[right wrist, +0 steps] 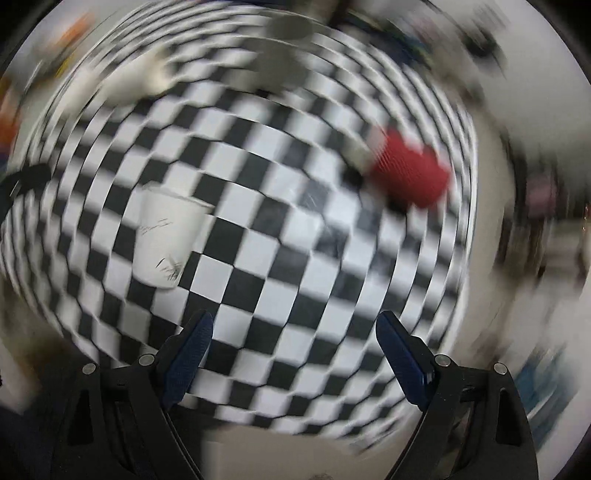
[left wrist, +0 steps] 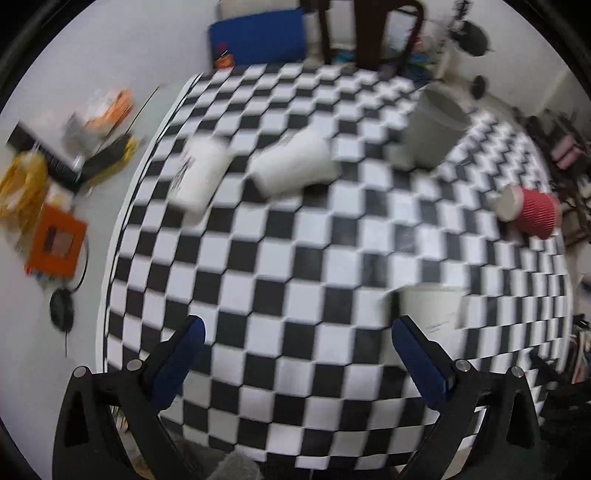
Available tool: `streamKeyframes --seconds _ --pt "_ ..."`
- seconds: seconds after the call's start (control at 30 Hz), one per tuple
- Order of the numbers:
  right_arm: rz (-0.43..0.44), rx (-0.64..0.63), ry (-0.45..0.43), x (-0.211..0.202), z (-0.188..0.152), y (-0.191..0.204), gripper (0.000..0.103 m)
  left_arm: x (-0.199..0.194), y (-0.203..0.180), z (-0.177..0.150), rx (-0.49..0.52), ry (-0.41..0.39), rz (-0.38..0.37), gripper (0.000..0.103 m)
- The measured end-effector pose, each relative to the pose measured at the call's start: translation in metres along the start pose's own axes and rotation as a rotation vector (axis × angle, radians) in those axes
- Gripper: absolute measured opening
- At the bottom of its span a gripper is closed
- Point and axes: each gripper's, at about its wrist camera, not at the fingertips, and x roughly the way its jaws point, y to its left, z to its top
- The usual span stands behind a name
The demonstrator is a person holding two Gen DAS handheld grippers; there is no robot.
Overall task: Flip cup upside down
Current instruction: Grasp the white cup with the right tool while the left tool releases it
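Observation:
Several cups stand or lie on a round checkered table. A white paper cup stands near my left gripper's right finger; it also shows in the right wrist view, wide end up. A red ribbed cup lies on its side at the right, also in the right wrist view. Two white cups lie on their sides at the far left. A grey cup stands further back. My left gripper is open and empty. My right gripper is open and empty. The right view is motion-blurred.
A dark chair and a blue box stand beyond the table. Orange packages, cables and a black bar lie on the white floor at the left. Clutter lines the right side.

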Motion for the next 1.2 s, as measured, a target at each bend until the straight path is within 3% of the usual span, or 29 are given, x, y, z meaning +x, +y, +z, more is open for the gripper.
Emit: streamKeyframes --seconds 0.17,0.33,0.5,0.6,0.7,0.77,0.87,1.0,1.2 --pt "-0.212 -0.564 -0.051 0.004 0.023 0.074 0.091 0.042 0.018 -0.026 -0.046 0.056 0.075 0.103" --pt "-0.472 -1.197 -0.123 0.031 0.001 0.137 0.09 0.075 0.026 -0.044 -0.064 0.117 0.084 0.103" --pt "-0.664 -1.75 -0.135 0.07 -0.042 0.15 0.088 0.089 0.026 -0.048 -0.057 0.129 0.061 0.103" --pt "-0.779 -1.959 -0.15 0.092 -0.052 0.146 0.083 0.092 0.027 -0.047 -0.051 0.126 0.06 0.103" --pt "-0.829 -2.074 -0.153 0.105 -0.056 0.144 0.077 0.09 0.029 -0.045 -0.048 0.121 0.061 0.103" --pt "-0.839 -2.121 -0.146 0.11 -0.056 0.145 0.064 0.091 0.033 -0.044 -0.043 0.118 0.061 0.103" --pt "-0.86 -2.155 -0.16 0.117 -0.056 0.145 0.062 0.094 0.036 -0.035 -0.038 0.119 0.067 0.103" --pt "-0.826 -2.122 -0.157 0.111 -0.053 0.144 0.061 0.096 0.043 -0.033 -0.044 0.124 0.069 0.103" --pt "-0.732 -1.926 -0.126 0.097 -0.044 0.159 0.059 0.095 0.061 -0.029 -0.047 0.116 0.076 0.103"
